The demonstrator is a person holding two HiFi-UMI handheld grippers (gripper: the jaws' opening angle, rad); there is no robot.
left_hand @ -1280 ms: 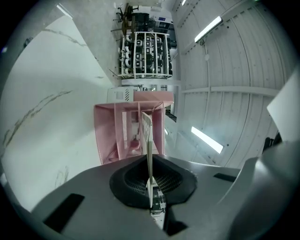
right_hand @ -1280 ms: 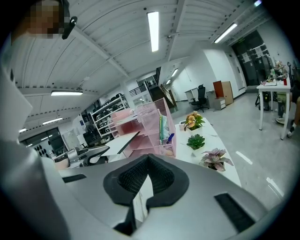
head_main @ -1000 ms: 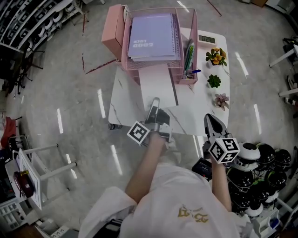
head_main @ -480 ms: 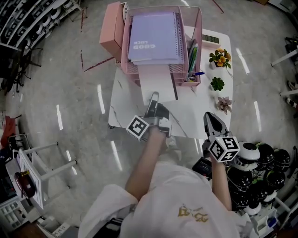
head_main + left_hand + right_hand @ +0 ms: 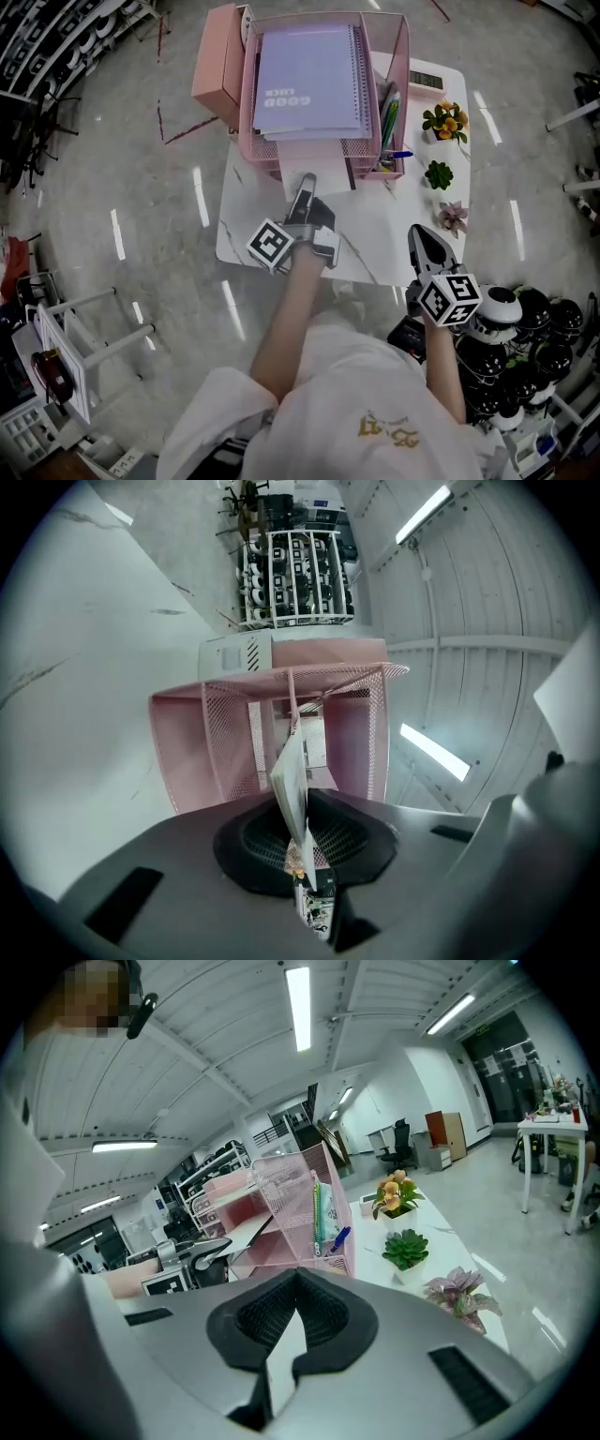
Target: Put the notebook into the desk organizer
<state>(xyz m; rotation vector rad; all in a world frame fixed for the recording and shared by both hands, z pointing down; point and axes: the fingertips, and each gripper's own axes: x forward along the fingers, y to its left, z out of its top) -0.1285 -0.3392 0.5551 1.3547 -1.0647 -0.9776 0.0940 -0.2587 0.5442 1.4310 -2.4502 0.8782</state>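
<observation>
A pink mesh desk organizer [image 5: 323, 150] stands at the far end of the white table [image 5: 394, 225]. A purple spiral notebook [image 5: 307, 75] lies on its top tray. A thin white notebook [image 5: 294, 176] reaches into the lower tier, with only a short strip of it showing in the head view. My left gripper [image 5: 305, 187] holds its near edge. In the left gripper view the notebook [image 5: 292, 775] stands edge-on between the jaws of my left gripper [image 5: 300, 808], which are opening, and points into the organizer [image 5: 216, 752]. My right gripper [image 5: 424, 242] hovers shut and empty over the table's near right edge [image 5: 295, 1274].
A pink box [image 5: 217, 61] adjoins the organizer's left side. Pens [image 5: 386, 112] stand in its right compartment. A small display [image 5: 415, 79] and three potted plants [image 5: 441, 114] [image 5: 439, 172] [image 5: 450, 208] line the table's right side. Black round objects [image 5: 525, 328] sit on the floor at the right.
My left gripper has moved forward toward the organizer, sliding the white notebook deeper into the lower tier. The right gripper has stayed in place.
</observation>
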